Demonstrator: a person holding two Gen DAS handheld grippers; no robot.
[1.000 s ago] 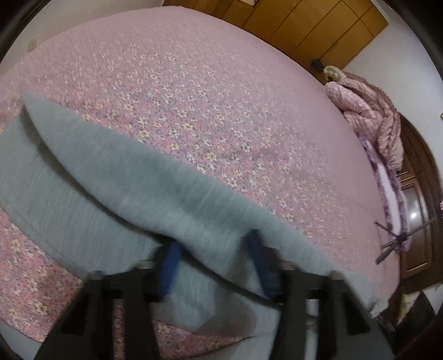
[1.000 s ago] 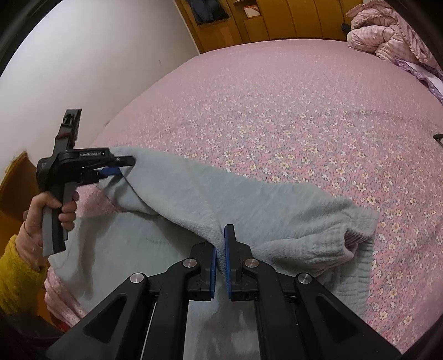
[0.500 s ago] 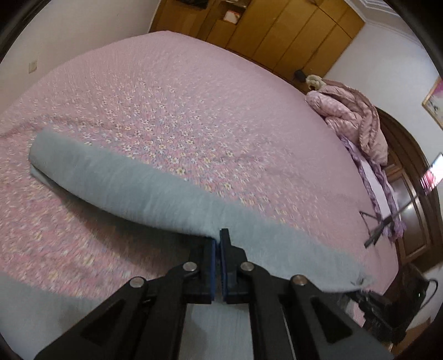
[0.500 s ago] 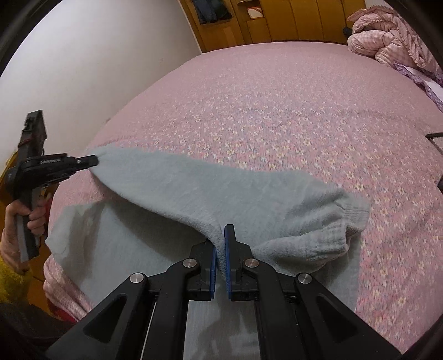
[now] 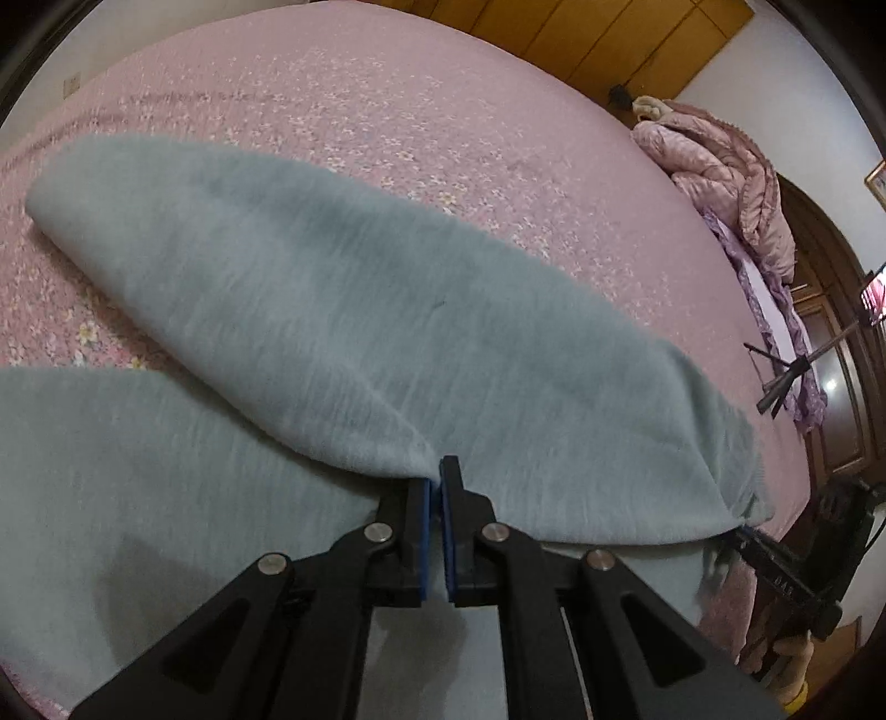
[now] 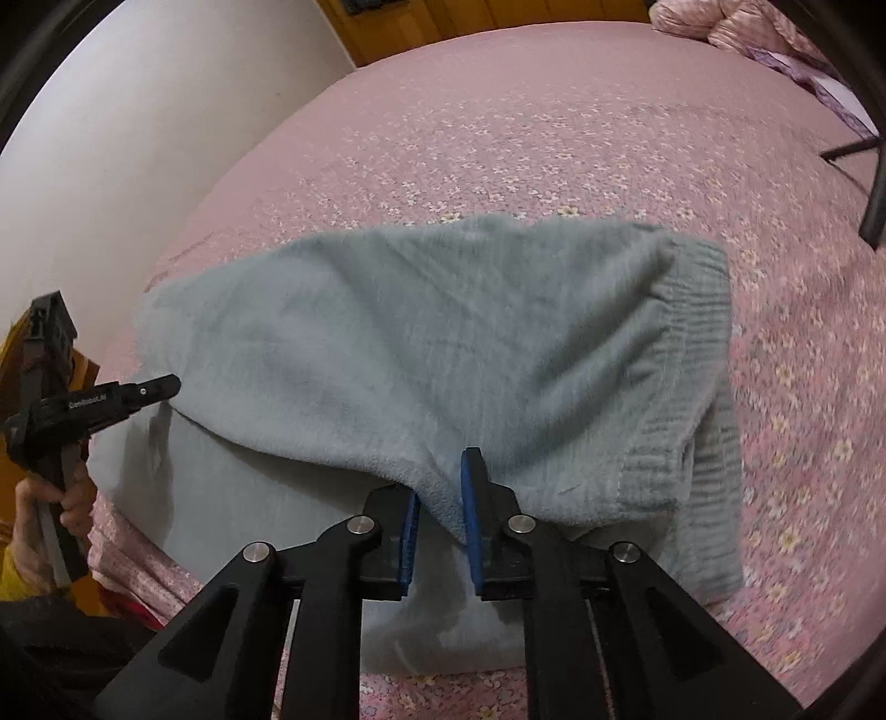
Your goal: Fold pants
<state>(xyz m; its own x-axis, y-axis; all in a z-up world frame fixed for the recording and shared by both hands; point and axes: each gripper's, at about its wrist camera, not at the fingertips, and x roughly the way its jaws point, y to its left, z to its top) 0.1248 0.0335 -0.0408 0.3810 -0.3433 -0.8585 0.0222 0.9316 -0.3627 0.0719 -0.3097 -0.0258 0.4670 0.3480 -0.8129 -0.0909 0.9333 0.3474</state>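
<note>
The grey-blue fleece pants (image 6: 421, 338) lie on the pink floral bedspread (image 6: 554, 138) near its edge, with an upper layer folded over a flat lower layer. In your right wrist view the ribbed waistband (image 6: 681, 399) sits at the right end of the fold, bunched and slightly raised. In your left wrist view the folded layer (image 5: 387, 310) runs as a long rounded band from upper left to lower right, over the flat layer (image 5: 138, 471) closer to you.

Your left gripper (image 5: 435, 487) has its blue pads pressed almost together, right at the edge of the folded layer; whether fabric is caught between them you cannot tell from these views. Seen from your right side, that gripper (image 6: 160, 386) points at the left end of the fold, its tip just at the cloth.

Your right gripper (image 6: 443, 498) stands parted, a fold of fleece hanging between the blue pads (image 6: 472, 487) without being squeezed.

A pink quilted duvet (image 5: 714, 166) is heaped at the bed's far side, with wooden wardrobe doors (image 5: 609, 39) beyond and a black tripod (image 5: 786, 376) to the right.
</note>
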